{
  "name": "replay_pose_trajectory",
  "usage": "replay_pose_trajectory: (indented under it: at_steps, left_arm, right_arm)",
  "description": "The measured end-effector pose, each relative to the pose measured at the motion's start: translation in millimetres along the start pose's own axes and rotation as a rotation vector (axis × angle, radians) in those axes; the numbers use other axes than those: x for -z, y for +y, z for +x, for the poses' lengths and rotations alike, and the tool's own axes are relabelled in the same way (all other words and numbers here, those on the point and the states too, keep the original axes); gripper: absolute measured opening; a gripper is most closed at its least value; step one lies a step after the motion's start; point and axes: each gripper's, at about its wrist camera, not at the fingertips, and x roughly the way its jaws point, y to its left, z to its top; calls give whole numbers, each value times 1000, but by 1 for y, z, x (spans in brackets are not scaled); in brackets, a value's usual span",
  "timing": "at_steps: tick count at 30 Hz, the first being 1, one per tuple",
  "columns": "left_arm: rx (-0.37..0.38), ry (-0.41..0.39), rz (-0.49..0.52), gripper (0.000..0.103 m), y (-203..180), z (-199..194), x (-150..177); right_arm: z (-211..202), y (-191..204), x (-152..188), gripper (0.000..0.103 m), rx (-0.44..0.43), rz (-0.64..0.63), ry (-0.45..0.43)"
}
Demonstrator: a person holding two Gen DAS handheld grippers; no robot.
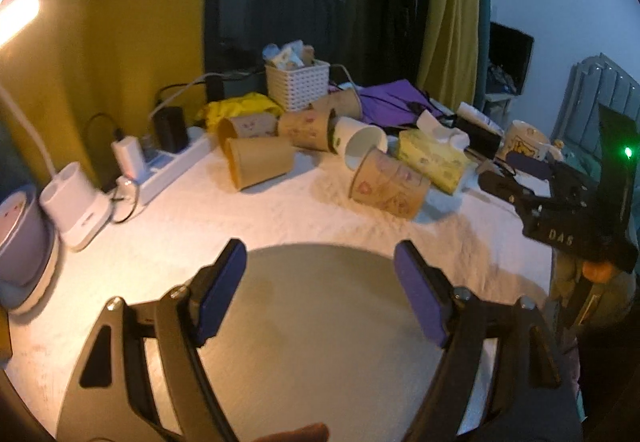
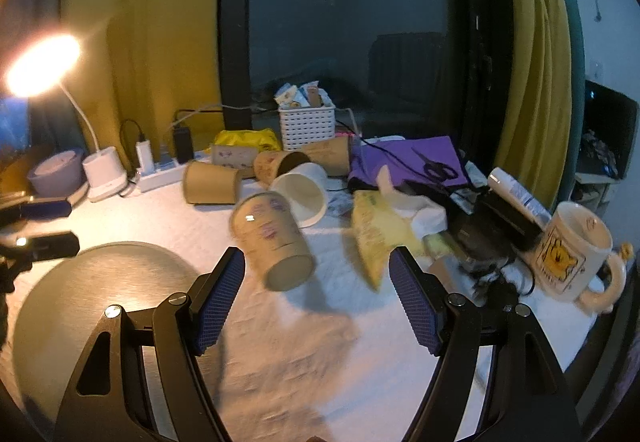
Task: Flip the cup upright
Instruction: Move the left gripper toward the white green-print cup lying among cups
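Note:
Several brown paper cups lie on their sides on the white table. The nearest printed cup [image 2: 272, 240] lies tilted just beyond my right gripper [image 2: 316, 296], which is open and empty; it also shows in the left wrist view [image 1: 388, 186]. A plain brown cup [image 1: 260, 162] and a white cup [image 1: 362, 144] lie behind it. My left gripper [image 1: 320, 290] is open and empty above a round grey plate [image 1: 320, 342]. The right gripper's body [image 1: 560, 210] shows at the right of the left wrist view.
A yellow tissue pack [image 2: 376, 238], a printed mug [image 2: 576, 254], a purple folder with scissors [image 2: 416, 162], a white basket [image 2: 306, 126], a power strip [image 1: 168, 170] and a lit desk lamp [image 2: 44, 62] crowd the table's back and right.

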Motion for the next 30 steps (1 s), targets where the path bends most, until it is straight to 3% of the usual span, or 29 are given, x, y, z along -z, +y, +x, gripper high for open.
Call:
replay_pose_trajectory:
  at_steps: [12,18,30]
  left_arm:
    - [12,82,-11,78,-40,82,-72]
    - [36,138,-65,78,-43,131,-106]
    - [57,313,-160,78,-41,221,-133]
  right_arm:
    - [45,-59,-28,78,-64,62,70]
    - [69,-75,-38,78,-90,91,104]
    - [104,-93,-47,78,-96,147,150]
